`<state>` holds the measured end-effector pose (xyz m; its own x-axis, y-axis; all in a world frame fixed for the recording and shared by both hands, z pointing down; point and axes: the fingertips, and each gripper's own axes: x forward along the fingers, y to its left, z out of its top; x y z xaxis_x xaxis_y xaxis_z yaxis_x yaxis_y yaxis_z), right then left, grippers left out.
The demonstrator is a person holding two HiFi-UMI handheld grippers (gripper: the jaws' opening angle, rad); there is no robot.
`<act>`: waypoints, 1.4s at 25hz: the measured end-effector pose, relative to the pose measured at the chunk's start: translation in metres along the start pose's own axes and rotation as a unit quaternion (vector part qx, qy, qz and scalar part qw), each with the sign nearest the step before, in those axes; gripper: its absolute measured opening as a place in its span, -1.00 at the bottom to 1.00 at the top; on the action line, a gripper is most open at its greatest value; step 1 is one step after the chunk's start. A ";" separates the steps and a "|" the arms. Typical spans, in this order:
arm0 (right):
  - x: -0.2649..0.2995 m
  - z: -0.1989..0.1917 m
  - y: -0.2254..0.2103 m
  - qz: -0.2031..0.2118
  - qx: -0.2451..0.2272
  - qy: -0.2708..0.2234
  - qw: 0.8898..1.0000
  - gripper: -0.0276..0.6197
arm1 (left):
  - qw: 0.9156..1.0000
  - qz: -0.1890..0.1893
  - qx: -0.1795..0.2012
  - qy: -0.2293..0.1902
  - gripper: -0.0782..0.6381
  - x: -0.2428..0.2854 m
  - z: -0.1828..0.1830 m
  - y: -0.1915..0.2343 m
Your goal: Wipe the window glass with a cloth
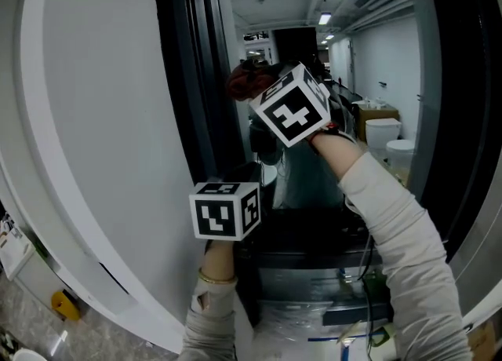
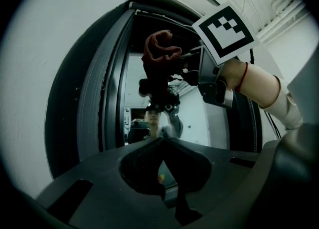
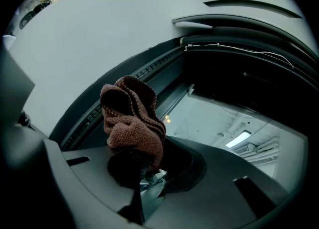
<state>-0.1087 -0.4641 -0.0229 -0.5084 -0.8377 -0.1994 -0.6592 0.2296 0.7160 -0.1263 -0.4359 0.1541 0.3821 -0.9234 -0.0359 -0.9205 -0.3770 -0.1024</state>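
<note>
One right gripper (image 3: 143, 171) is clenching a bunched reddish-brown knitted cloth (image 3: 132, 118), which is facing the reflective window glass (image 3: 224, 118) ahead; the left gripper (image 2: 162, 146) is hanging lower, clenched and empty.

Cloth (image 3: 133, 123): reddish-brown knit, darker stripes near the edge. Window frame (image 1: 176, 77): black. Marker cubes (image 1: 292, 108): white, black square patterns. Sleeve (image 1: 392, 226): pale grey.

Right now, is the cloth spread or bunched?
Bunched: the cloth is a crumpled wad of folds pinched in the right gripper, not laid flat.
</note>
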 end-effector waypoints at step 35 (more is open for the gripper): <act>-0.045 -0.179 0.173 0.106 0.075 0.114 0.985 -0.78 | 0.998 0.002 -0.040 0.056 -0.77 -0.031 -0.111 -0.023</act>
<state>-0.1007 -0.4755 0.2292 -0.5171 -0.8486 0.1113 -0.6352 0.4678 0.6146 -0.1257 -0.4066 0.2675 0.3710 -0.9256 0.0753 -0.9273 -0.3735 -0.0226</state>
